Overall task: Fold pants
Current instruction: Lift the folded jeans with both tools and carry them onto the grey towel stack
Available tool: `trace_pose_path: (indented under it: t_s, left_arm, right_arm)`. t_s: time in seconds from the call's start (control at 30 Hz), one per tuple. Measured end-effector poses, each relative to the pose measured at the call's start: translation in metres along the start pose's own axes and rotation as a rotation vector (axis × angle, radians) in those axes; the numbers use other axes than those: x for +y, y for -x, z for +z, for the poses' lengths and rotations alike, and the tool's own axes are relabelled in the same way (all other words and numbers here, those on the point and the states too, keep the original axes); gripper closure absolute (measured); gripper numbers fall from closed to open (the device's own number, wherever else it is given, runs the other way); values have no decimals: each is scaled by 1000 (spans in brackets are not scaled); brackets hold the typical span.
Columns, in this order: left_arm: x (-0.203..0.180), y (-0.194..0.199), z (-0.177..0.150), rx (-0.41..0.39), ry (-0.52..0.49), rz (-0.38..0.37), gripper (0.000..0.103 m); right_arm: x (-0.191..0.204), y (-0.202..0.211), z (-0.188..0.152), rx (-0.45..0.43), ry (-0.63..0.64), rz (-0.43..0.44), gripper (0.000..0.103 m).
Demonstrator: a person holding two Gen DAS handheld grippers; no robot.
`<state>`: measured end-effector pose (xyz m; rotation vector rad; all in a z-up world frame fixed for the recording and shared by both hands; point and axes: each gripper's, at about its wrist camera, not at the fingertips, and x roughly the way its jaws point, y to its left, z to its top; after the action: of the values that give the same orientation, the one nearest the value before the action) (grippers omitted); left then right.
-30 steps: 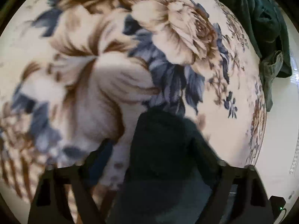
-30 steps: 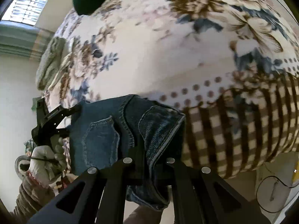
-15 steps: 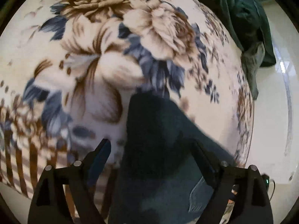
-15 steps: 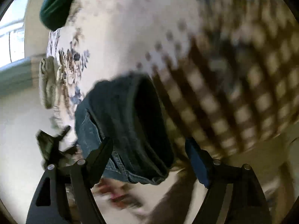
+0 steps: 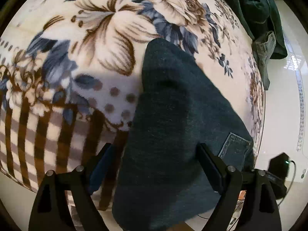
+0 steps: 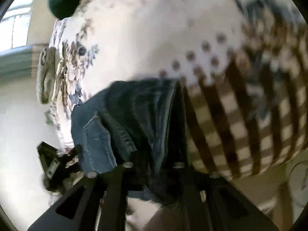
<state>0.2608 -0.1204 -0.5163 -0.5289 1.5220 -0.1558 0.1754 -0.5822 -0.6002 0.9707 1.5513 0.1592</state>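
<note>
One pair of dark denim pants (image 5: pixel 173 134) is seen lying in a folded bundle on a bed covered by a floral and checked blanket (image 5: pixel 96 38), close to the blanket's checked border and the bed's near edge. A back pocket (image 6: pixel 96 134) is shown on the upper layer in the right wrist view.

The denim is judged to be thick, fairly heavy and limp: folds will be kept under its own weight, yet loose layers will sag and slide apart if only one layer is pinched. Hold is best taken at a doubled edge or at the stitched waistband, where several layers can be caught together and the seam resists slipping.

The left tongs (image 5: pixel 154 165) are held wide, with the bundle lying between the two fingers; no pressure on the cloth is seen. The right tongs (image 6: pixel 154 165) are narrow and closing, with a fold of denim between them; because of the blur, it cannot be told whether the cloth is already pinched.

Two tongs are counted, one pair of pants in hand, one blanket. At the far edge of the bed a dark green garment (image 5: pixel 256 9) and a pale olive one (image 5: pixel 263 53) are seen, one of each, well apart from the pants.
</note>
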Motion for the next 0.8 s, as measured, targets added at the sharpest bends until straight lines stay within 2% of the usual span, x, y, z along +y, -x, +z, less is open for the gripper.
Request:
trace_pose_path:
  t_s: [0.03,0.07,0.13,0.27,0.3,0.4,0.53,0.6,0.63,0.7,0.73,0.77,0.8]
  left_arm:
    - [1,1,0,1,4,-5,16]
    - [3,1,0,0,9,-13,16]
    - [8,1,0,-2,25,-40,16]
    - [16,-12,3,24,58,-123,16]
    - [17,-16,4,31,60,-136,12]
    - [16,-26,8,49,48,-160,5]
    - [16,-33,12,66,36,-172,4]
    - [16,-32,13,70,30,-178,4]
    - [16,-32,13,72,25,-178,4]
    - [16,-32,11,66,12,-183,4]
    - [15,-31,10,60,1,-185,6]
    - [11,-28,7,39,-25,-197,13]
    - [8,-25,5,28,-43,-202,30]
  right_arm:
    - [-8,-1,1,15,-16,59,53]
    - [-14,-1,0,17,-21,91,34]
    - [-24,-5,-3,30,-27,146,15]
    - [-37,-35,-11,93,-52,195,13]
    - [-36,-43,-13,101,-47,212,13]
    - [-30,-58,-12,89,-32,239,3]
    - [-12,-62,-11,58,7,274,2]
    - [-1,-62,-15,47,54,265,3]
    - [2,-63,-16,45,73,247,6]
    - [4,-61,-19,30,91,204,21]
    - [5,-59,-21,17,98,180,33]
    - [7,-55,-24,2,111,161,44]
    - [9,-51,-27,-13,120,145,49]
